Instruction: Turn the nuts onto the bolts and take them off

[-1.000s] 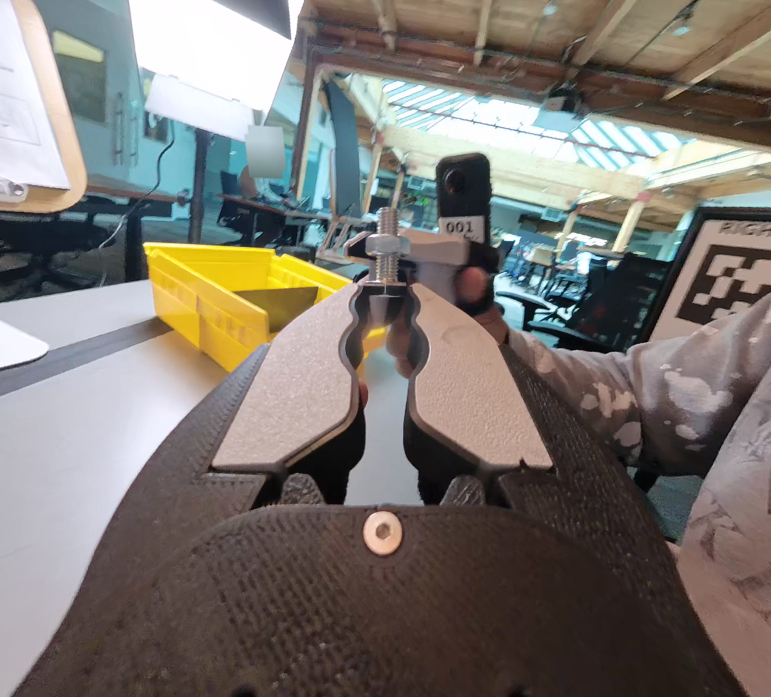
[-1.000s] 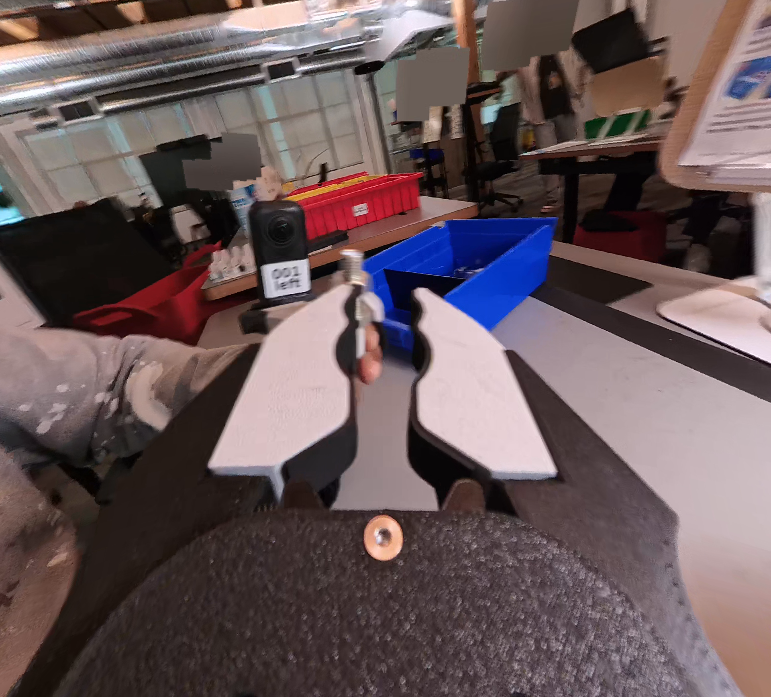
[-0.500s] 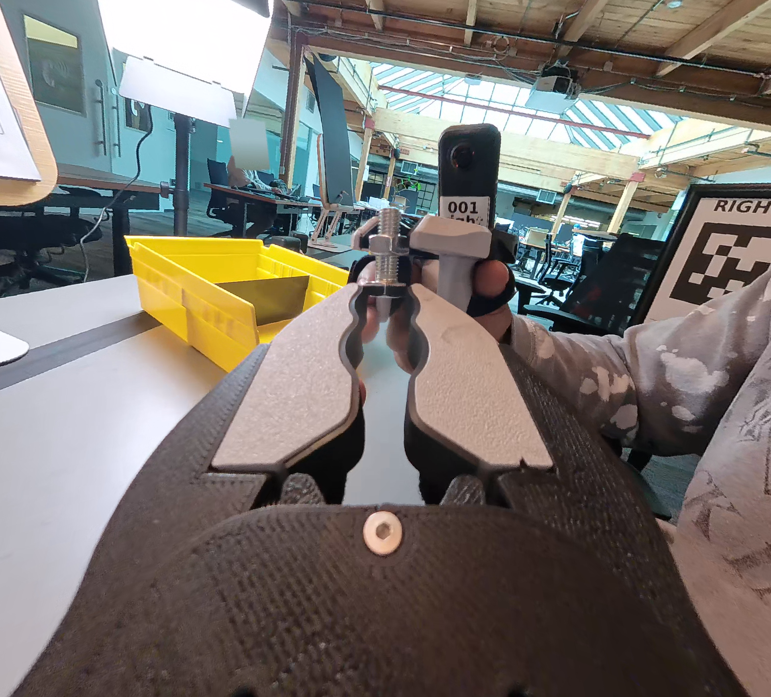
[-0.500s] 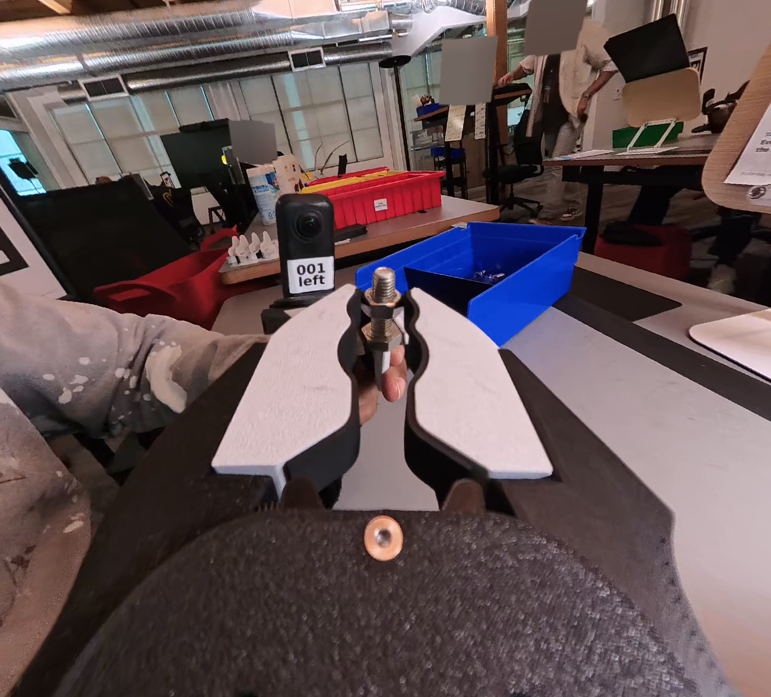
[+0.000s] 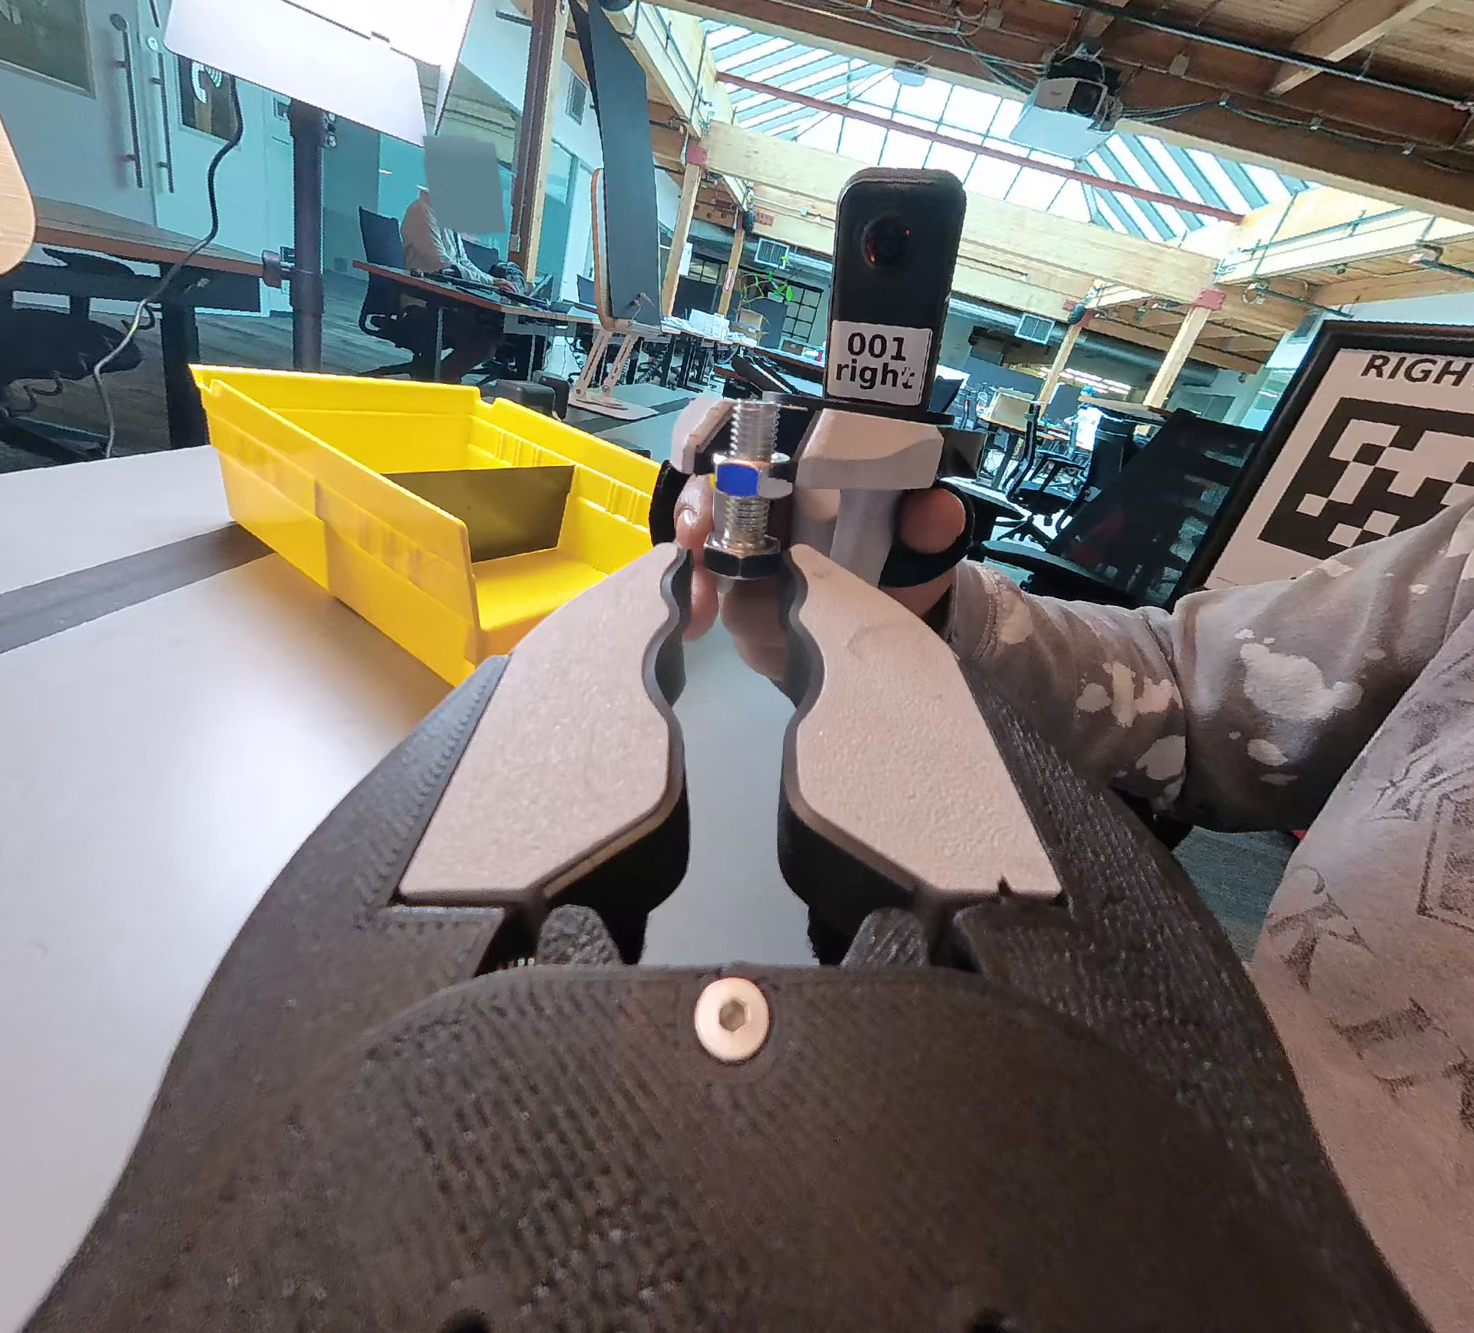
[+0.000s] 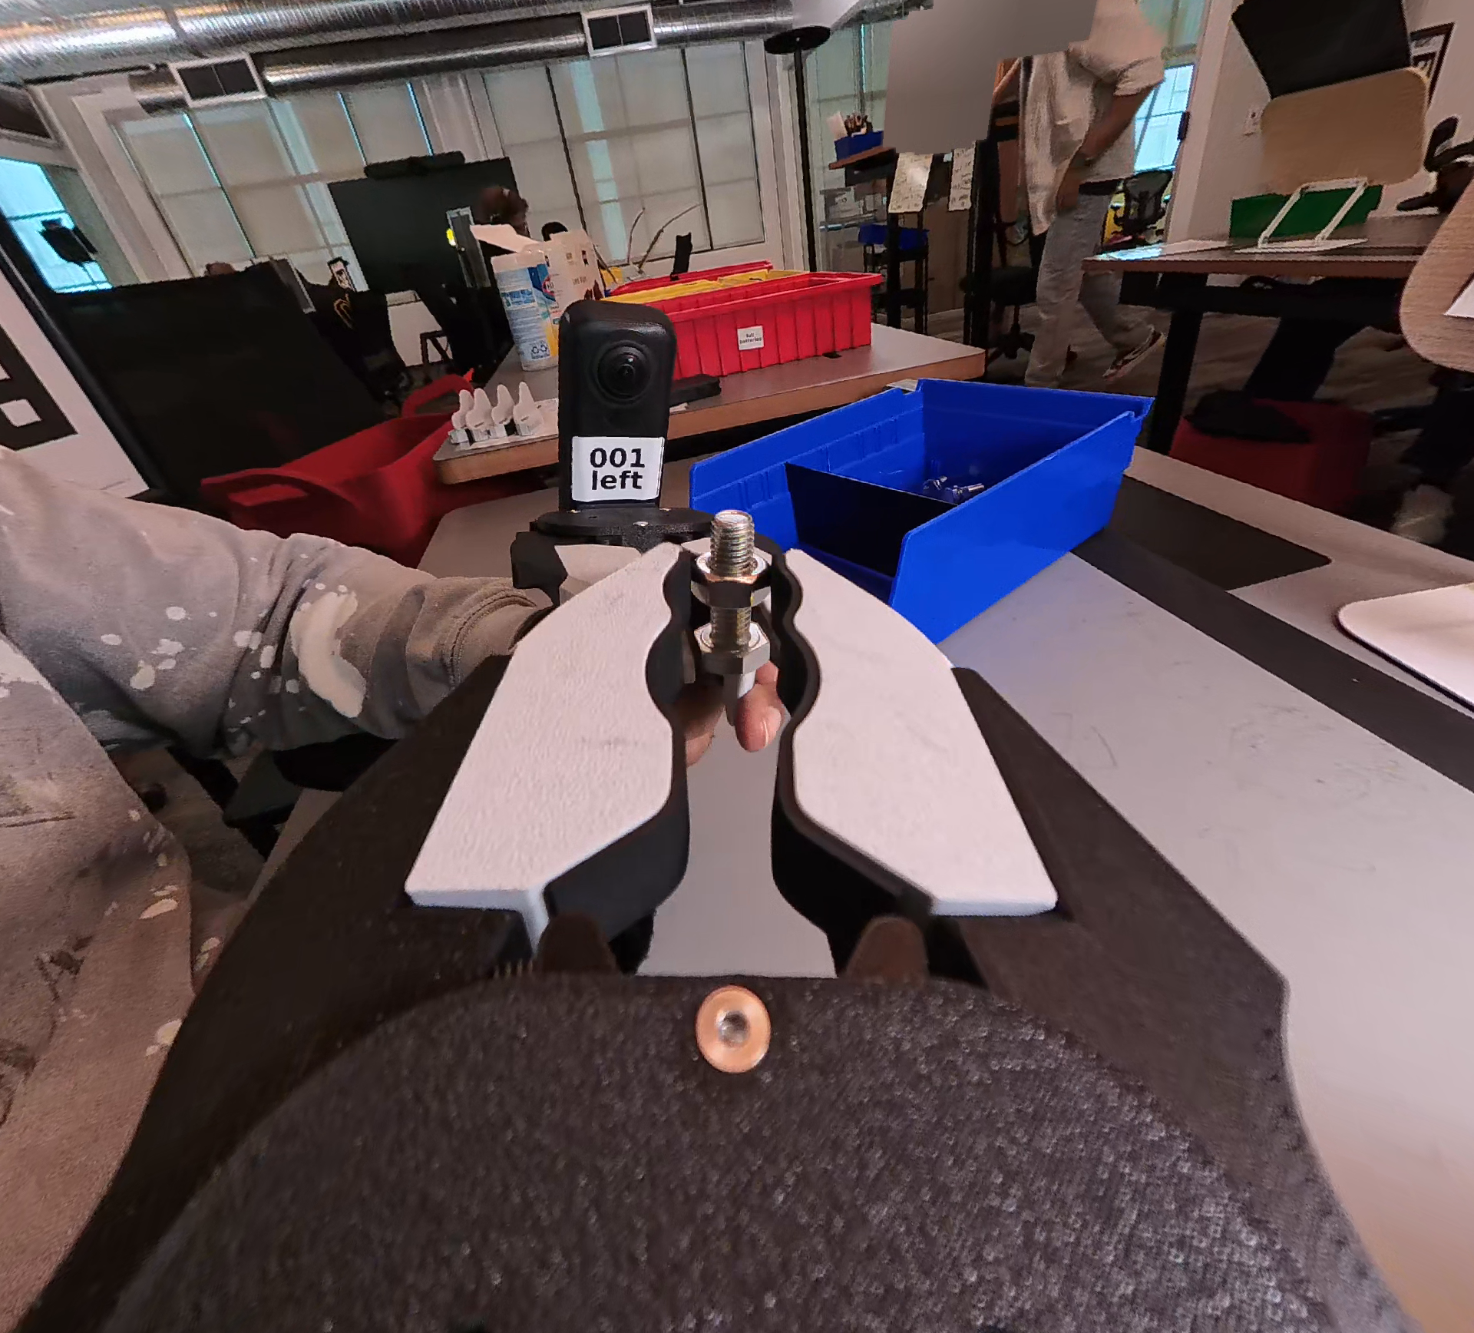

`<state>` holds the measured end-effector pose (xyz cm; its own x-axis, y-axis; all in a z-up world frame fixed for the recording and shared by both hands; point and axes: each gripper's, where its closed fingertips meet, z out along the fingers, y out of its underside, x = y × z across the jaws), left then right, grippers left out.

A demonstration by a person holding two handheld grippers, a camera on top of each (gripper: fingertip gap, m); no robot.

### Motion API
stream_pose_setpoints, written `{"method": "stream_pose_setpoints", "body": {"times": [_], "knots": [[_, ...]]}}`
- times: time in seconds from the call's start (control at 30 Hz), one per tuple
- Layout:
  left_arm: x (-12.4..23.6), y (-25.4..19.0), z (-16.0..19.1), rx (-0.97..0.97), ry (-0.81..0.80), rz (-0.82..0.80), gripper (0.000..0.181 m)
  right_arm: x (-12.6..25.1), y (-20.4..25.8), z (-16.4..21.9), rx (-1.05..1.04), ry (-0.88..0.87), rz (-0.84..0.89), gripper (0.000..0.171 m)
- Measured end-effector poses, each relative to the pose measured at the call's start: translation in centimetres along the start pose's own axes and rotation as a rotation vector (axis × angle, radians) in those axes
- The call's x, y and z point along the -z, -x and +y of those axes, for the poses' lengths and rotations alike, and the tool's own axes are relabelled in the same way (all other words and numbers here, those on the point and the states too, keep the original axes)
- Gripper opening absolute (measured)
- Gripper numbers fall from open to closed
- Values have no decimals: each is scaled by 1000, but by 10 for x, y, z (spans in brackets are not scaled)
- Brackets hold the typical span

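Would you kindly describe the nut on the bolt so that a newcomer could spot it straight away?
Start at the blue bin on the grey table; just in front of it the two hand-held grippers meet around an upright threaded bolt. The nut is the steel hexagon partway up its shank, between the right hand-held gripper tips, above the bolt's hexagonal head.

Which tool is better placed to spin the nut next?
Right. The right tool closes around the nut on the upright bolt, while the left tool clamps the bolt's head, so it probably serves as the anchor.
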<state>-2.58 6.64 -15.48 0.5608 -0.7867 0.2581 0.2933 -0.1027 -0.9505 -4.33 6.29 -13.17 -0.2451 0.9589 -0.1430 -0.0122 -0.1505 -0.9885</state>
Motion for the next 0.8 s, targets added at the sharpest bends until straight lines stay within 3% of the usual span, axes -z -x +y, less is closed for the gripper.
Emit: {"method": "stream_pose_setpoints", "body": {"times": [0.63, 0.8], "knots": [[1, -4, -1, -53, -12, 0, 17, 1, 3, -2, 9, -1, -11, 19], [3, -2, -6, -75, -36, -23, 18, 2, -3, -2, -3, -5, 22, 32]]}}
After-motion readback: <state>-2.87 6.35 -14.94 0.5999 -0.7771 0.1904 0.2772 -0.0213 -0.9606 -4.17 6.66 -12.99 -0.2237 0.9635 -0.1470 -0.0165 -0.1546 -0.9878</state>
